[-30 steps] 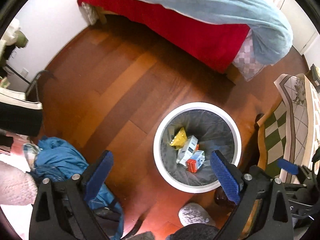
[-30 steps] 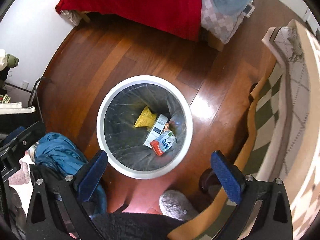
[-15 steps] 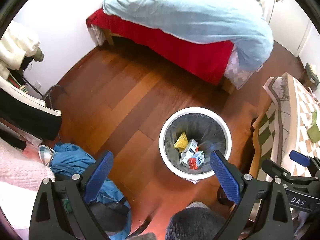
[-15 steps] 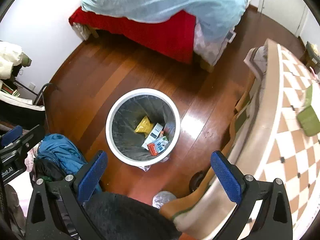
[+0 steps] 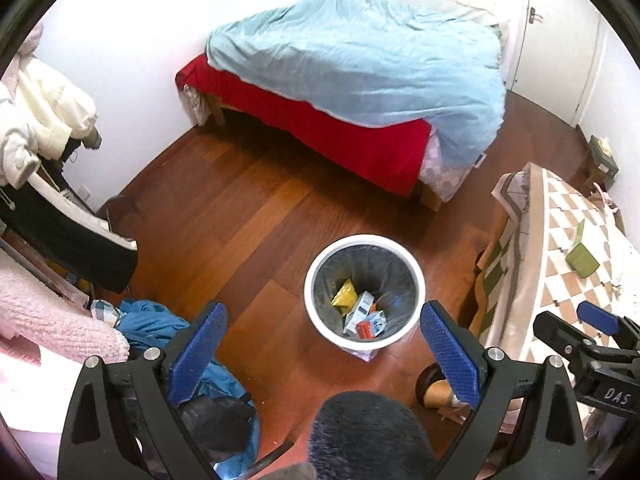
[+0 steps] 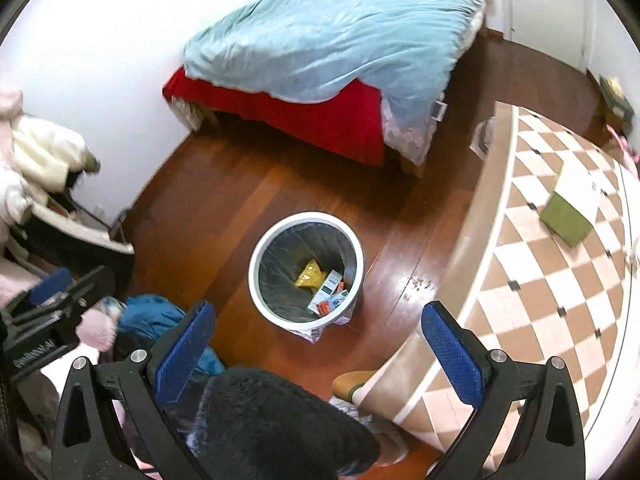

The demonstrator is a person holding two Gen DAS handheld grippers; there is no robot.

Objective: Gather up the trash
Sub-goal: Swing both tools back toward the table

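Two tools are in our hands, held high above a bedroom floor. The left tool (image 5: 322, 338) and the right tool (image 6: 316, 334) both have their blue-padded fingers spread wide apart, with nothing between them.

Below us stands the round white plastic trash bin with a dark liner (image 5: 416, 276) on the red-brown wooden floor (image 5: 224, 216). Inside it lie a crumpled yellow wrapper (image 5: 346, 294), a white and blue carton (image 5: 362, 308) and a small red and white box (image 5: 370, 326).

A second ago we were close over the bin; now it looks smaller and more of the room shows, so we have lifted both tools away. We judge the drop into the bin is finished and we are turning to look for the next piece.

On the right, a counter covered with a tan and white checked cloth (image 6: 532, 280) carries an olive green box with a white sheet on it (image 6: 568, 216), possibly the next item.

Far off is a bed with a light blue duvet over a red sheet (image 5: 360, 64).

Letters reading "DAS" show on the right tool's body in the left view; the carton print is too small to read.
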